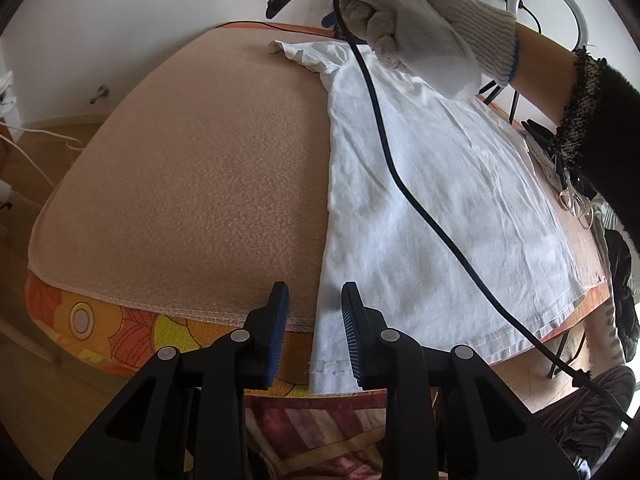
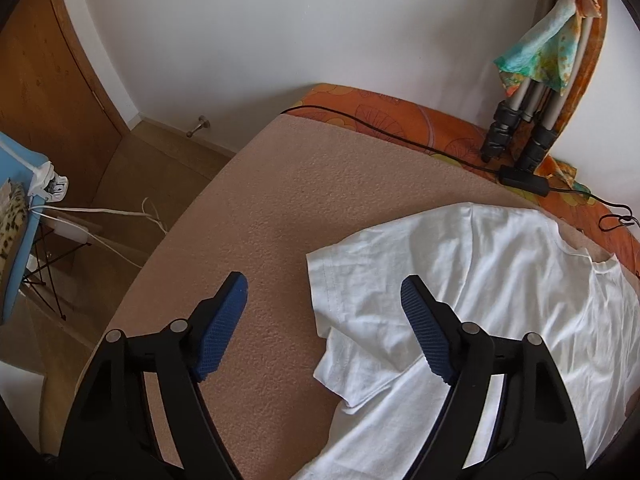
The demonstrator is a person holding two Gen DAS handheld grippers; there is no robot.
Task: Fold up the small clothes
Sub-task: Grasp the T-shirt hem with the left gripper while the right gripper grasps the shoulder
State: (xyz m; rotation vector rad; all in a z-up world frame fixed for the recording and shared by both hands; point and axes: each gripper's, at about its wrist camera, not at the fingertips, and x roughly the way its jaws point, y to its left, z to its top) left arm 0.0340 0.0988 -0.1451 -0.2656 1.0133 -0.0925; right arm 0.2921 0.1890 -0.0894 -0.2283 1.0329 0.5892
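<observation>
A small white T-shirt (image 1: 436, 200) lies flat on a beige fleece blanket (image 1: 192, 184), its hem hanging over the near edge. My left gripper (image 1: 314, 300) is open, its blue pads on either side of the shirt's bottom left hem corner, without clamping it. In the right wrist view the same shirt (image 2: 480, 280) shows its left sleeve (image 2: 352, 276) and collar. My right gripper (image 2: 324, 292) is wide open just above that sleeve, empty. A gloved hand (image 1: 424, 28) holds the right gripper above the shirt's top.
A black cable (image 1: 384, 144) hangs across the shirt from the right gripper. Another cable and switch box (image 2: 524, 180) lie on the orange flowered mattress (image 2: 400, 116) by tripod legs (image 2: 516, 128). A ring light (image 1: 548, 8) stands at the right. The wooden floor holds white cords (image 2: 120, 216).
</observation>
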